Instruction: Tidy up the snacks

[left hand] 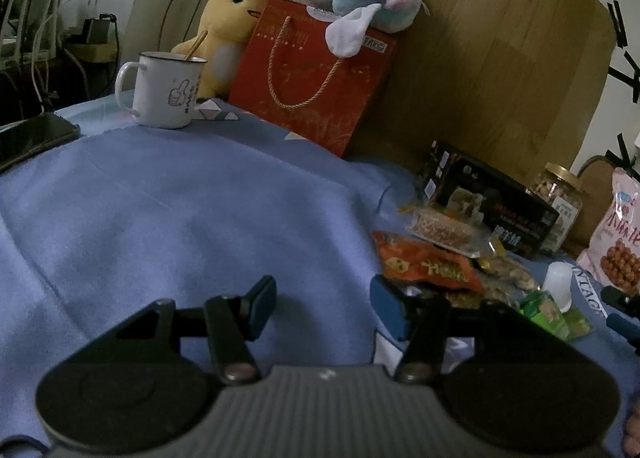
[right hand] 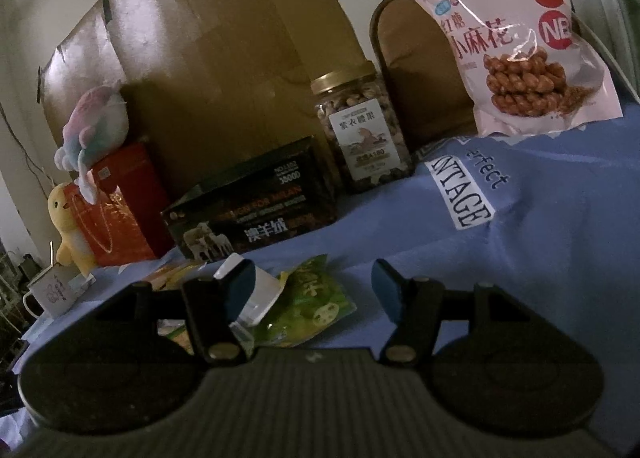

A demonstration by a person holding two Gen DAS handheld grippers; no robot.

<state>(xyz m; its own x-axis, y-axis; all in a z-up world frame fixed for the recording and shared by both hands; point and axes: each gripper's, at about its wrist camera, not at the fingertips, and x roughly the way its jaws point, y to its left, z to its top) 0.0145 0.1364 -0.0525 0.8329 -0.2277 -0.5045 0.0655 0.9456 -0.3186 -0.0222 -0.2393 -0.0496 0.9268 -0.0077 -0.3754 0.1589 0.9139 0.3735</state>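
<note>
— Both jaws are standing spread and holding nothing: your left gripper (left hand: 322,308) is hovering over bare blue cloth (left hand: 160,217), your right gripper (right hand: 314,290) over the green packet (right hand: 310,300).

— Where are the snacks sitting?

— They're lying in a loose pile between your grippers: the orange packet (left hand: 428,268), a clear tray of bars (left hand: 440,227), the green packet beside a small white cup (right hand: 260,298). The nut jar (right hand: 362,133) and pink bag (right hand: 528,41) are standing well apart at the back.

— How should I be going in?

— You're best lowering flat and pinching one packet's edge only, keeping clear of the cup.
</note>
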